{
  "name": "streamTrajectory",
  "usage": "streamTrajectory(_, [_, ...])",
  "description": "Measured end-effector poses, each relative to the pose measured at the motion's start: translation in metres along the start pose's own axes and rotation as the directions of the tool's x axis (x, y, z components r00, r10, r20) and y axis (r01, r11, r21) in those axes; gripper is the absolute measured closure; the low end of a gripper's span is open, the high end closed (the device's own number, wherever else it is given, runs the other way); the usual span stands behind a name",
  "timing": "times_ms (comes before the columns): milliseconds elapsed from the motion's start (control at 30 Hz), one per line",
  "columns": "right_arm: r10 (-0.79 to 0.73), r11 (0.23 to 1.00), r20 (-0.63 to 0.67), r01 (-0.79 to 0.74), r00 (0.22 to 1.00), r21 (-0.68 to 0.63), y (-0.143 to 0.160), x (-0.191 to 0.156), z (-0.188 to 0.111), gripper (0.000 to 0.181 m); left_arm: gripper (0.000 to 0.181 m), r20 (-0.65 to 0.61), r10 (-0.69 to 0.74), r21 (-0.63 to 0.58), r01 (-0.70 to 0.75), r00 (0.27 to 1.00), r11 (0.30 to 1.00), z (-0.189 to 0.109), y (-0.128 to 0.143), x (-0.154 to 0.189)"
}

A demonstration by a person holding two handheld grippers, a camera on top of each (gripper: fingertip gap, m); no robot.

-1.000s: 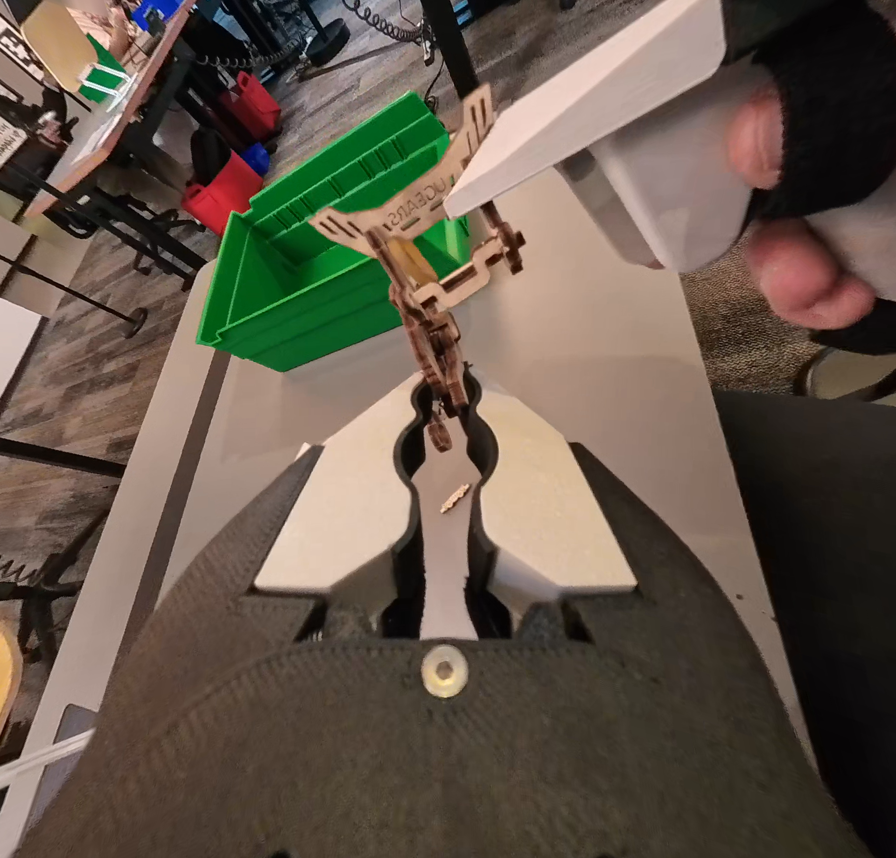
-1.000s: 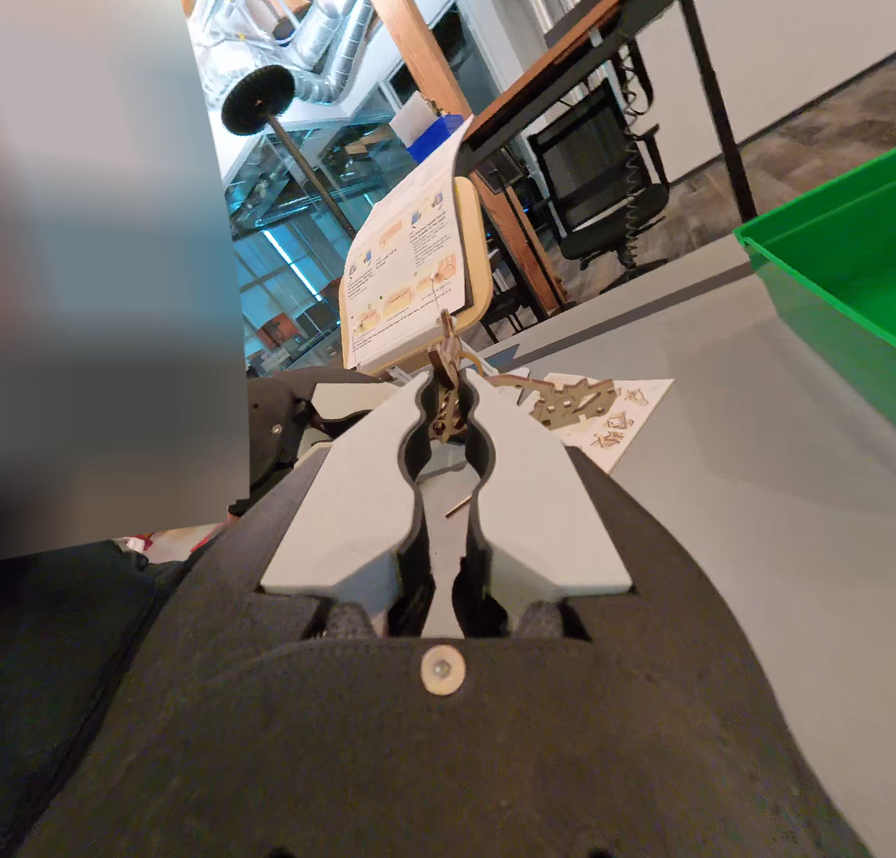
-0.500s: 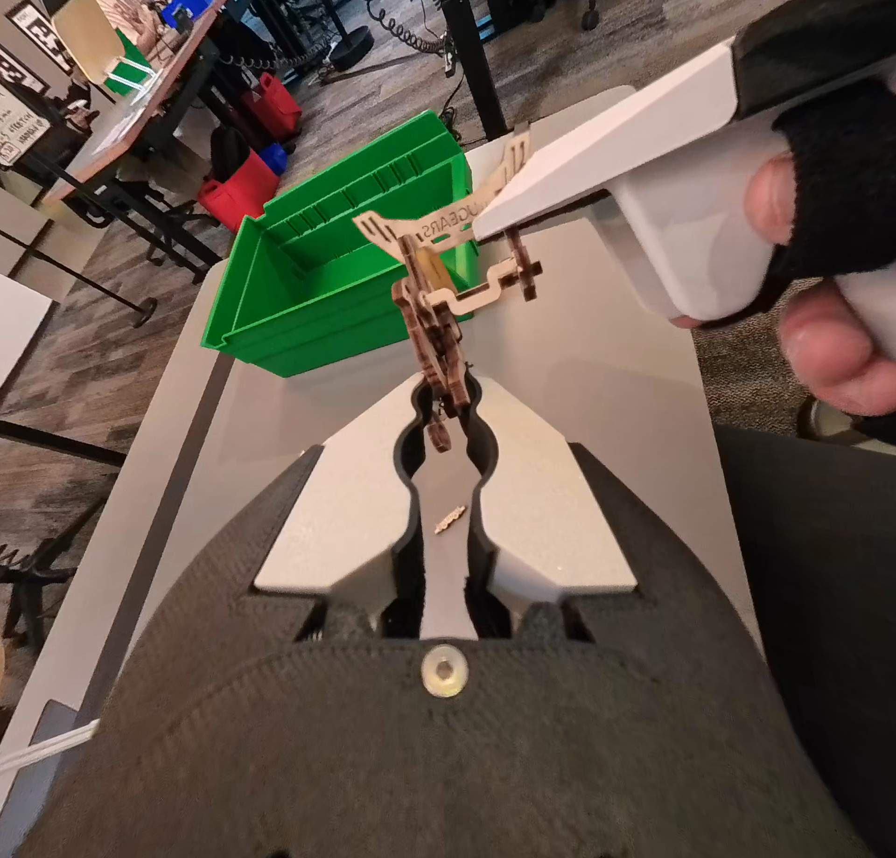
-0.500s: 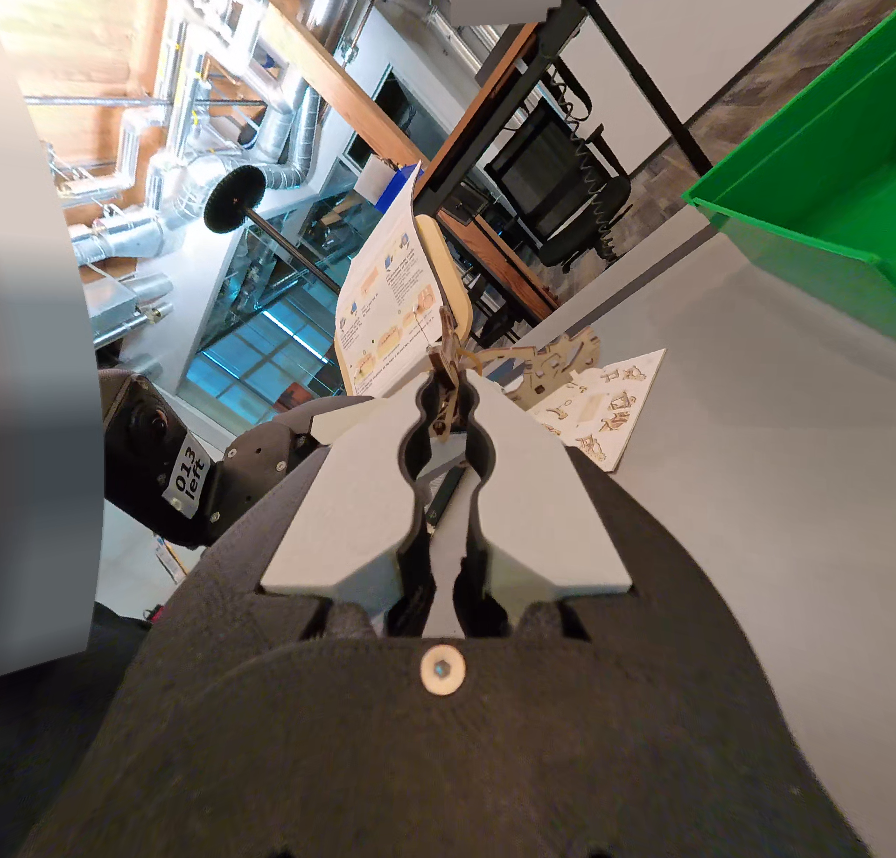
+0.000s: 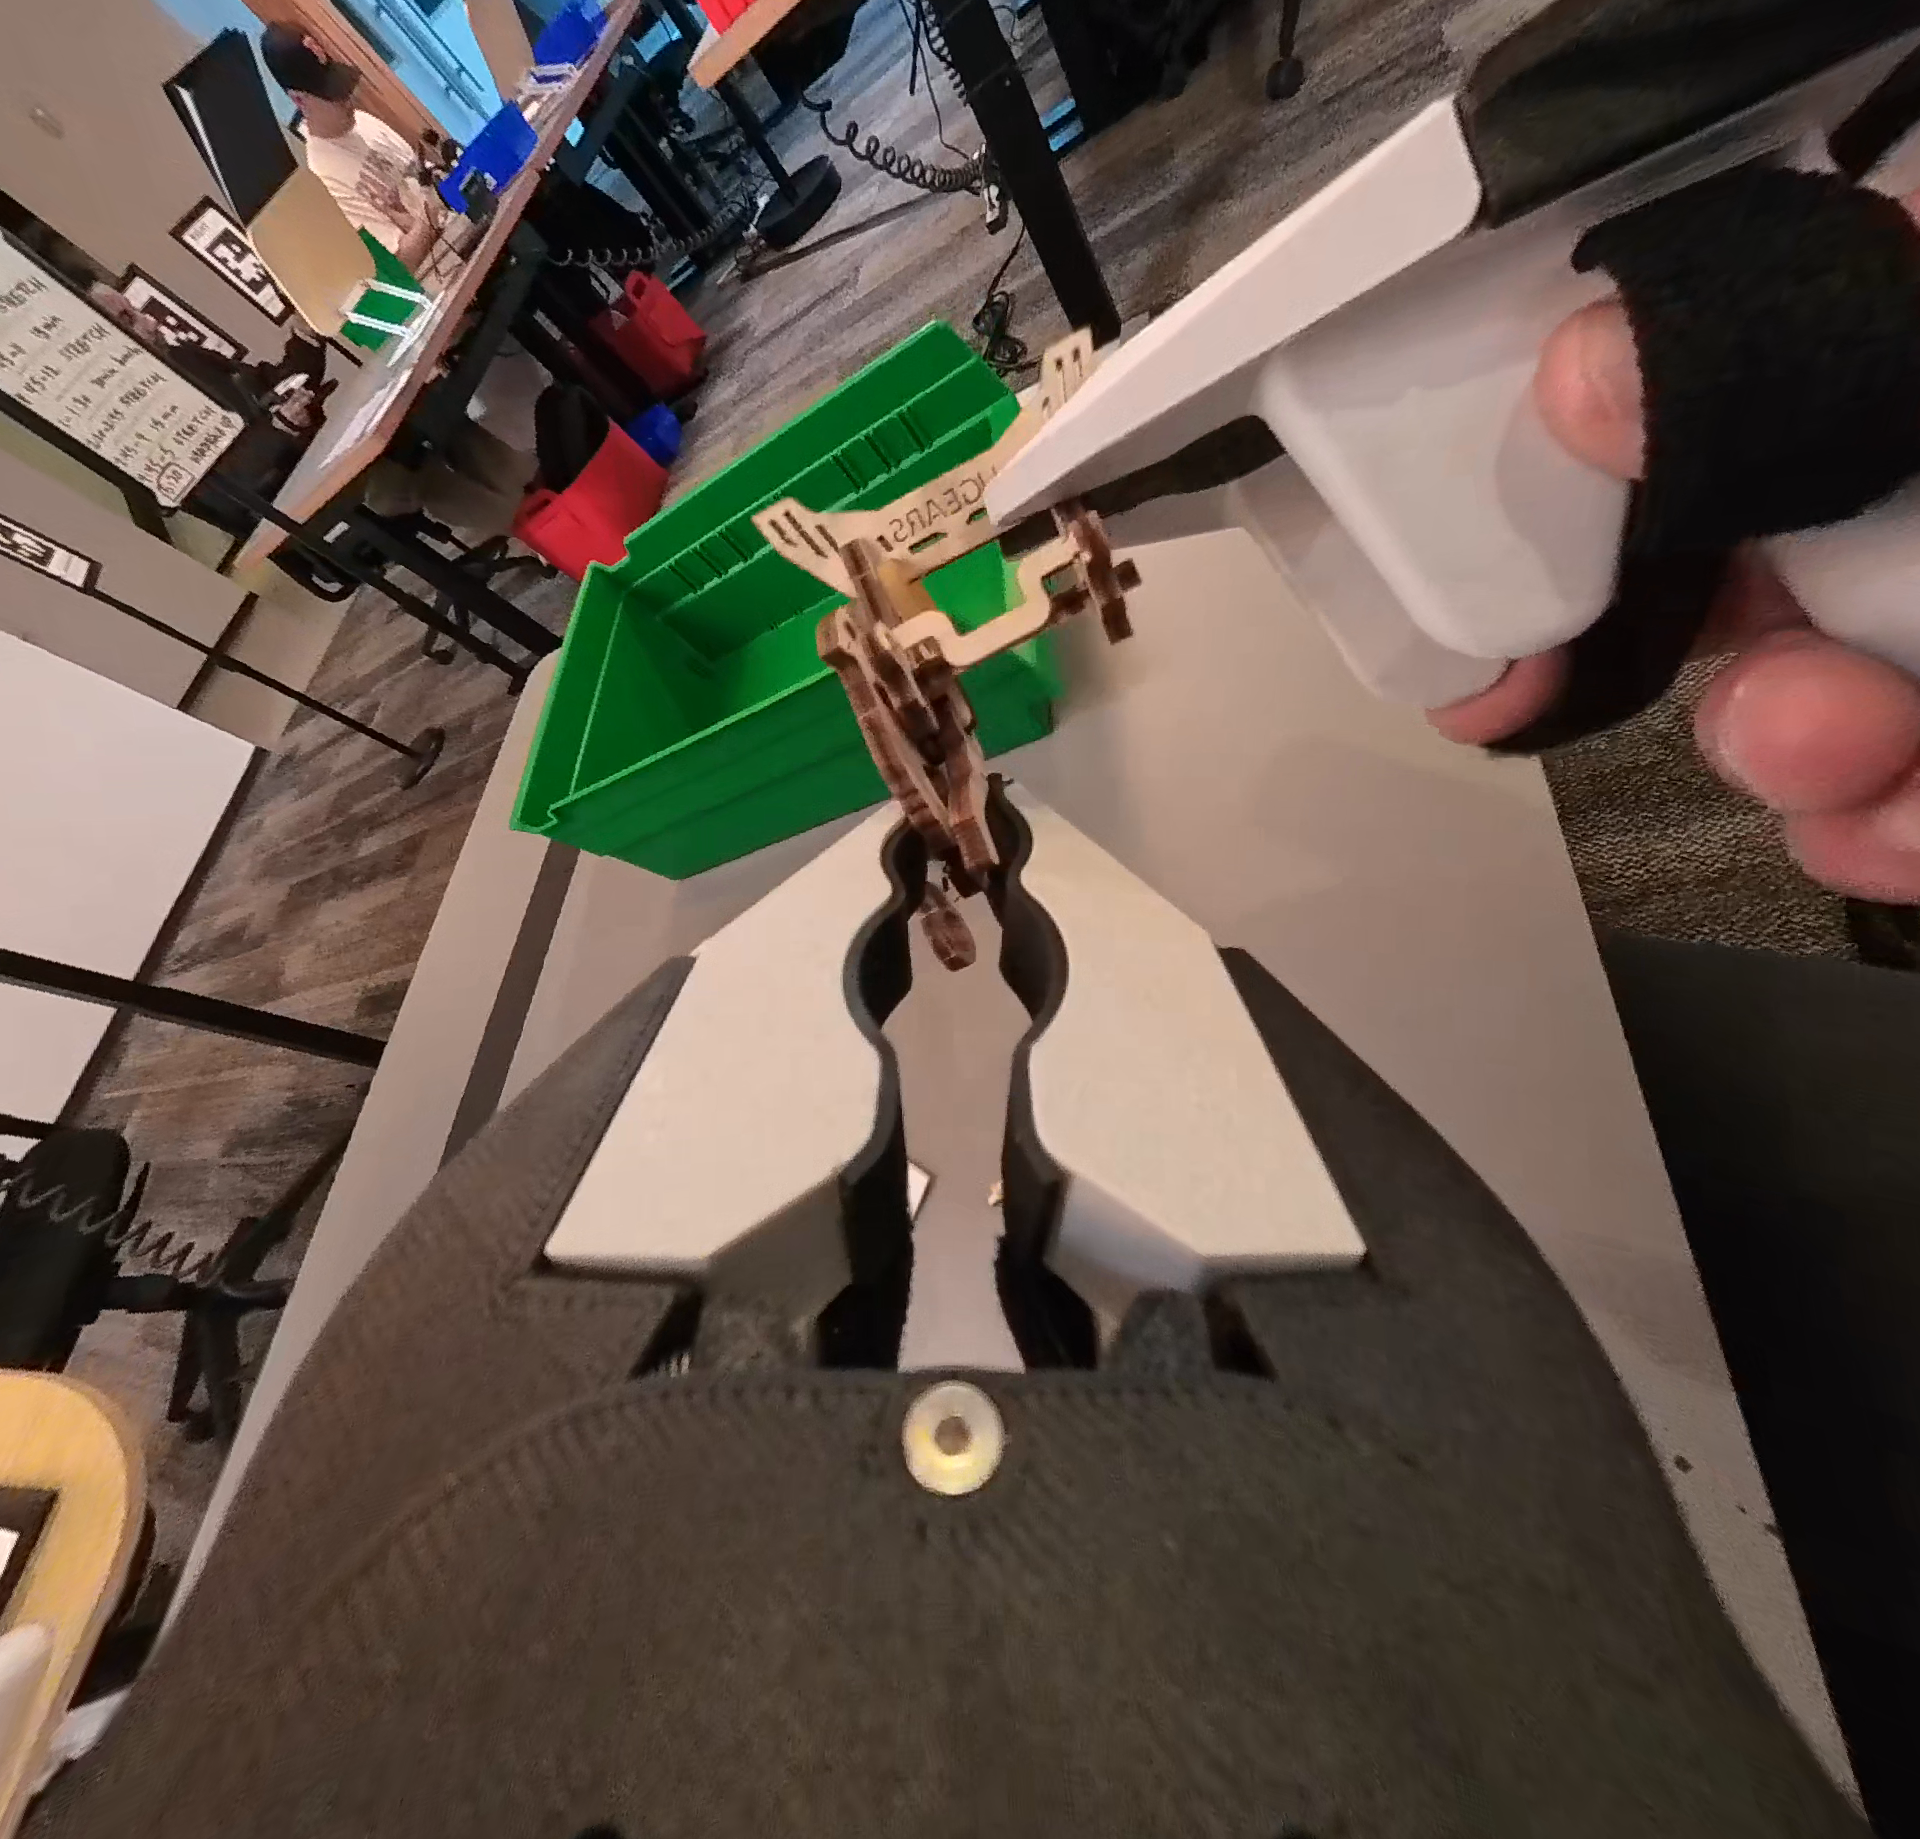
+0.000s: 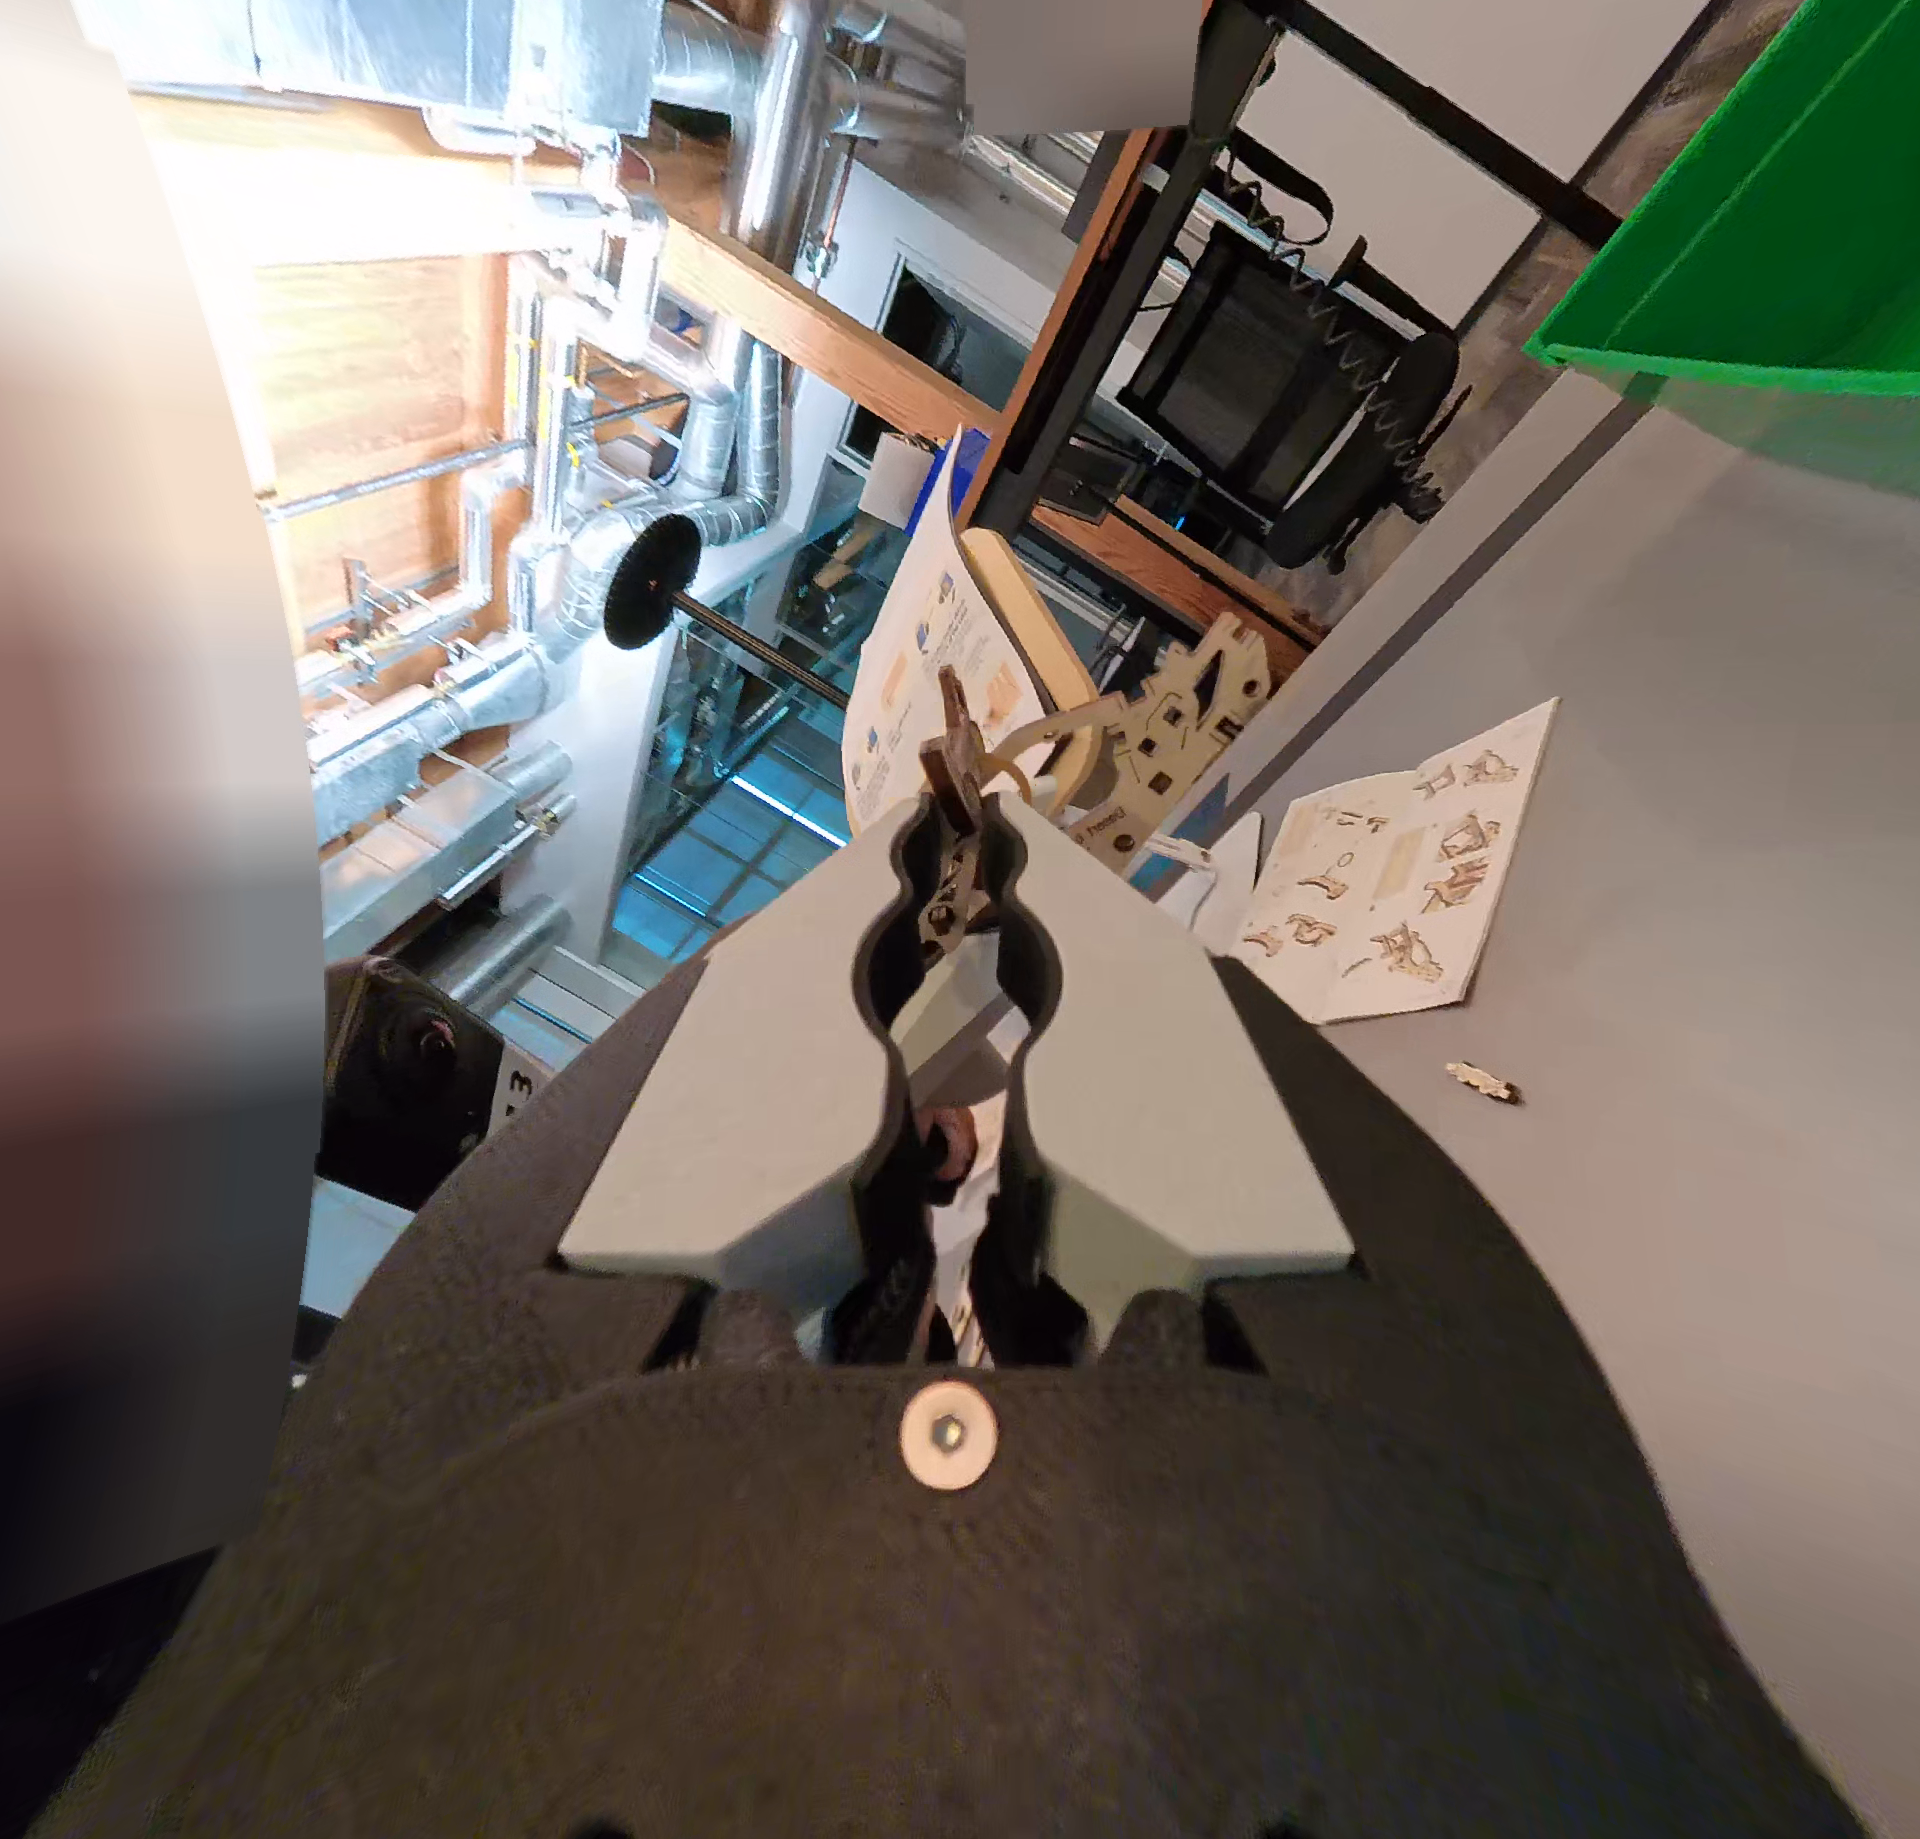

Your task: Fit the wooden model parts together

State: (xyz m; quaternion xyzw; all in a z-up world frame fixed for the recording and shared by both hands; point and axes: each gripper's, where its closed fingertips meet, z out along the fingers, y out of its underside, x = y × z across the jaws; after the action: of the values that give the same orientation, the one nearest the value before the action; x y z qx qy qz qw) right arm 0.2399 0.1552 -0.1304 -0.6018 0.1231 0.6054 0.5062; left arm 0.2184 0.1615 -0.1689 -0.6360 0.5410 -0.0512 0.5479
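We've got the wooden model (image 5: 935, 636) up in the air above the grey table (image 5: 1278, 854), pinched from both ends: our left gripper (image 5: 954, 833) is clamped on its dark lower stem, and our right gripper (image 6: 961, 823) is closed on the pale slotted wing up top. Just behind sits the green bin (image 5: 727, 709); the instruction sheet (image 6: 1392, 875) and one loose wooden piece (image 6: 1484, 1081) lie on the table.
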Motion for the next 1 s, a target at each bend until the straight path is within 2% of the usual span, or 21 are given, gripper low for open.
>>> streamTrajectory(233, [0.091,0.992,0.058,-0.095,0.994,0.077,-0.006,0.001,-0.001,0.177,0.173,0.023,0.006,0.021,-0.006,1.000,1.000,0.002,-0.006,0.000])
streamTrajectory(667, [0.056,0.984,0.040,-0.062,0.998,0.170,-0.017,-0.004,-0.001,0.177,0.173,0.056,0.028,0.038,-0.030,0.998,0.999,0.006,-0.013,0.001])
streamTrajectory(1000, [0.050,0.980,0.015,-0.052,0.999,0.194,-0.020,0.007,-0.007,0.177,0.173,0.038,-0.036,0.025,0.035,0.999,0.999,0.010,-0.010,0.006])
